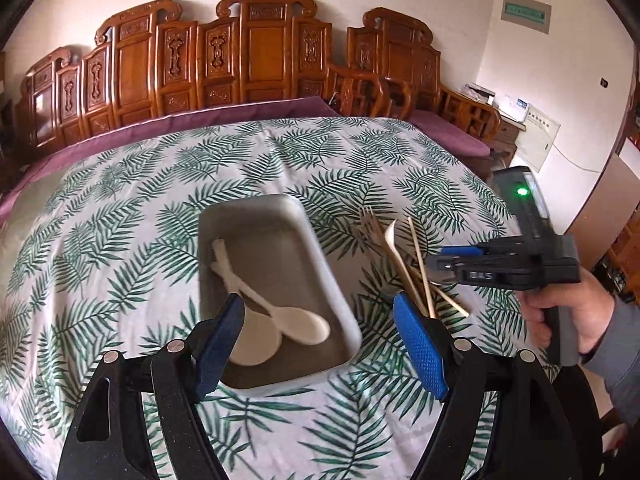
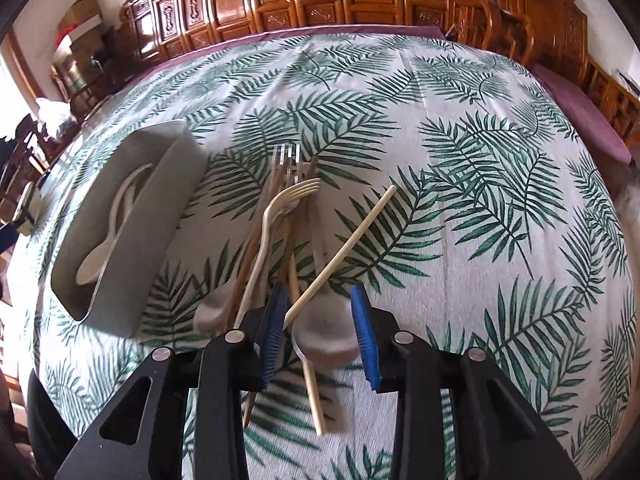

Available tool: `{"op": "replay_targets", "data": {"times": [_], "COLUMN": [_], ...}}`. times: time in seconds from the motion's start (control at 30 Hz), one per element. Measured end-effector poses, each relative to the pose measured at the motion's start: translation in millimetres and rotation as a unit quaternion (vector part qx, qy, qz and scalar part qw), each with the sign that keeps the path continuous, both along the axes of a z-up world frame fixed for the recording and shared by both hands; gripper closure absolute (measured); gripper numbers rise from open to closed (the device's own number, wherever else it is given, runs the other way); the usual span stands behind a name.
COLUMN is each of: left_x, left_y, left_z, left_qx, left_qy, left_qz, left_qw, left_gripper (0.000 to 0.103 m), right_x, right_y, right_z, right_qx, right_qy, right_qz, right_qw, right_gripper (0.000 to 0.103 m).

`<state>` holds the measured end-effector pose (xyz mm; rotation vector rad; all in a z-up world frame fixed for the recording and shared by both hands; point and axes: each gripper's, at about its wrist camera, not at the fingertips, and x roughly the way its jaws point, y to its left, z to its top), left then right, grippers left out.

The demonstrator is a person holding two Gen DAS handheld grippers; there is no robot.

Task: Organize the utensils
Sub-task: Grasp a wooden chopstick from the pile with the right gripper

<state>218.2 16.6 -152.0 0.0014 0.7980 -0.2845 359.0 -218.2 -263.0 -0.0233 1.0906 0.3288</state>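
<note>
Two spoons (image 1: 280, 316) already lie in the tray (image 1: 344, 300) under the wide-open, empty left gripper (image 1: 320, 344), while the right gripper (image 2: 320, 332), jaws partly apart and gripping nothing, hangs over the loose pile (image 2: 288, 216) and, I judge, must next drop and close on one piece.

The left gripper (image 1: 320, 344), black-armed with blue ridged pads, points downward with its jaws spread wide and nothing between the fingers. The right gripper (image 2: 320, 336), gripped by a grey-sleeved hand (image 1: 560, 312), tilts steeply down, its blue pads parted without pressing anything.
</note>
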Motion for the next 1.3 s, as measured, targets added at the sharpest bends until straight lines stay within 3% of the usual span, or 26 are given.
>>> {"op": "replay_targets", "data": {"times": [0.13,0.43,0.67,1.07,1.3], "left_x": [2.4,4.9,3.3,6.7,12.5], "left_y": [-10.4,-25.2,-36.9,-71.2,-93.4], "left_z": [-4.0,-14.0,-19.0,-25.9,-49.6], "left_qx": [-0.002,-0.006,-0.004,0.005,0.010], "left_qy": [0.003,0.015,0.019,0.028,0.059], "left_qz": [-0.003,-0.009,-0.014,-0.022,-0.023], "left_qw": [1.0000,0.9998,0.9997,0.9993,0.9979], "left_gripper": [0.029,0.029,0.029,0.029,0.044], "right_x": [13.6,28.6,28.0,-25.3,-67.0], "right_y": [-1.0,2.4,-3.5,-43.7,-70.1], "right_z": [-7.2,-14.6,-13.0,31.5,42.9], "right_qx": [0.000,-0.002,0.011,0.047,0.058], "right_qy": [0.010,0.032,0.038,-0.010,-0.026], "right_qz": [-0.007,-0.012,-0.018,-0.003,0.001], "right_qw": [1.000,0.999,0.999,0.999,0.998], "right_gripper": [0.079,0.082,0.095,0.097,0.097]}}
